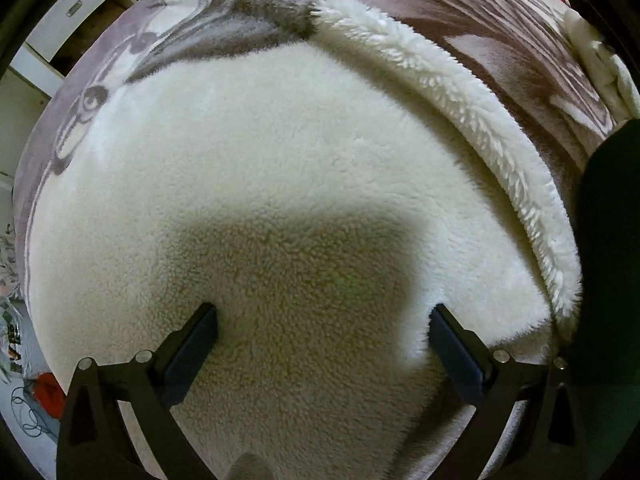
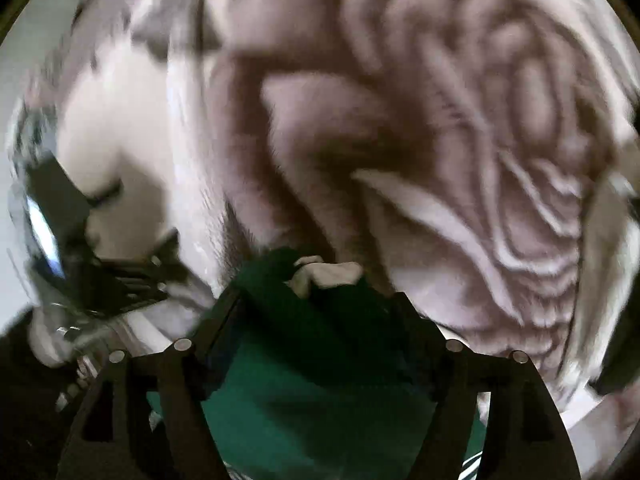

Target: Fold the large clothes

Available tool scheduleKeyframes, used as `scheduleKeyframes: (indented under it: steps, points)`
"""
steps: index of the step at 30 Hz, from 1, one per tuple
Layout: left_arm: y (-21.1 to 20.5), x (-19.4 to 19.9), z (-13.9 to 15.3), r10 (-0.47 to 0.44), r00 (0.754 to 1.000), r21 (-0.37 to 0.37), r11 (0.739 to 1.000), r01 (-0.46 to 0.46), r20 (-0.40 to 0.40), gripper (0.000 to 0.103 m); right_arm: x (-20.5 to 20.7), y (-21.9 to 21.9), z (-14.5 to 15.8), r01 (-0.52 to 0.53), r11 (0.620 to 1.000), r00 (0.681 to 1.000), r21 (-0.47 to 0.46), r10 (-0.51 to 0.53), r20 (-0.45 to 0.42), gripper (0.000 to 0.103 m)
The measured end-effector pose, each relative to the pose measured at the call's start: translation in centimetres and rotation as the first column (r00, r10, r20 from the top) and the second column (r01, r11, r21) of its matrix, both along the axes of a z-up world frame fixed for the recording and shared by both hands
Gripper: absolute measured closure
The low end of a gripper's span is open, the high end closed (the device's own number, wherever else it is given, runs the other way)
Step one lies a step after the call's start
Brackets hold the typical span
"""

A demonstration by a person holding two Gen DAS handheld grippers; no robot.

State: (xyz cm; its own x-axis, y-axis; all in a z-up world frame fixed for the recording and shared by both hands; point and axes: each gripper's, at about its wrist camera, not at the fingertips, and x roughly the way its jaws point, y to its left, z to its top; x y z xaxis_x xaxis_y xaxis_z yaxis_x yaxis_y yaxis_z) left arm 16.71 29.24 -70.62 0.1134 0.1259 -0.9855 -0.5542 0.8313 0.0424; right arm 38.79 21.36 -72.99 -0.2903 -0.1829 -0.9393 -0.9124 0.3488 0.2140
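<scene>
Left gripper [image 1: 324, 320] hangs over the white fleece garment [image 1: 280, 168], jaws wide apart, gripping nothing — fingers pressed into or just above the pile. Fleece lies flat on the patterned bedspread [image 1: 500, 40], long-pile edge [image 1: 460, 100] curving along the right. Right gripper [image 2: 316, 308] view is motion-blurred; dark green cloth [image 2: 312, 380] sits between its fingers, cannot tell if clamped. Looks like mid-fold — smoothing or about to regrip. Next move calls for pinching an edge or corner, not the middle. No readable labels or writing
</scene>
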Motion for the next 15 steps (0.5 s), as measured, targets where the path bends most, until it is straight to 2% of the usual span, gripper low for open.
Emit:
scheduleKeyframes:
  steps: [1,2,3,4,5,6,7,8,10,11,12,14,15]
  points:
    - [-0.1,-0.1,0.0,-0.002,1.000,0.005,1.000,0.002,0.002,0.000,-0.5,0.6,-0.7,-0.013,1.000,1.000,-0.017,0.013,-0.010,0.057]
    - [-0.1,-0.2,0.0,-0.005,1.000,0.007,1.000,0.005,0.004,0.000,-0.5,0.8,-1.6,0.035,0.997,0.998,-0.064,-0.039,-0.056,0.060]
    - [-0.1,-0.3,0.1,-0.010,1.000,0.005,1.000,0.010,0.007,0.000,0.3,0.7,-2.3,0.153,0.980,0.980,-0.127,-0.167,-0.110,0.066]
    - [0.0,-0.4,0.1,-0.011,1.000,-0.004,1.000,0.011,0.011,0.000,1.3,0.2,-3.0,0.259,0.949,0.944,-0.181,-0.289,-0.161,0.069]
    - [0.2,-0.4,0.2,-0.011,1.000,-0.016,1.000,0.012,0.014,0.000,2.8,-0.7,-3.5,0.378,0.898,0.882,-0.227,-0.423,-0.206,0.070]
    - [0.4,-0.5,0.1,-0.013,1.000,-0.029,0.999,0.013,0.018,0.000,4.5,-2.5,-4.4,0.521,0.803,0.770,-0.289,-0.588,-0.246,0.072]
    - [0.6,-0.6,0.1,-0.017,1.000,-0.042,0.999,0.018,0.021,0.000,5.4,-4.1,-5.1,0.607,0.720,0.667,-0.337,-0.691,-0.277,0.072]
    - [1.0,-0.4,0.2,-0.022,1.000,-0.051,0.998,0.023,0.022,0.000,6.1,-5.9,-5.9,0.670,0.637,0.556,-0.381,-0.771,-0.312,0.072]
    - [1.4,-0.5,0.3,-0.035,0.999,-0.065,0.997,0.037,0.025,0.000,6.2,-8.1,-7.0,0.709,0.549,0.408,-0.444,-0.832,-0.377,0.072]
    - [1.5,-0.6,0.4,-0.043,0.999,-0.069,0.997,0.045,0.025,0.000,6.5,-8.4,-6.9,0.710,0.544,0.397,-0.447,-0.833,-0.385,0.071]
    - [1.8,-0.6,0.6,-0.053,0.998,-0.075,0.996,0.055,0.025,0.000,6.9,-8.1,-6.4,0.700,0.573,0.433,-0.425,-0.815,-0.386,0.068]
    - [2.3,-0.7,0.8,-0.067,0.997,-0.089,0.994,0.070,0.031,0.000,7.8,-6.5,-3.7,0.679,0.662,0.563,-0.316,-0.746,-0.354,0.050]
    - [2.5,-0.9,0.9,-0.070,0.997,-0.097,0.993,0.073,0.038,0.000,8.2,-5.4,-1.7,0.659,0.714,0.642,-0.237,-0.698,-0.317,0.042]
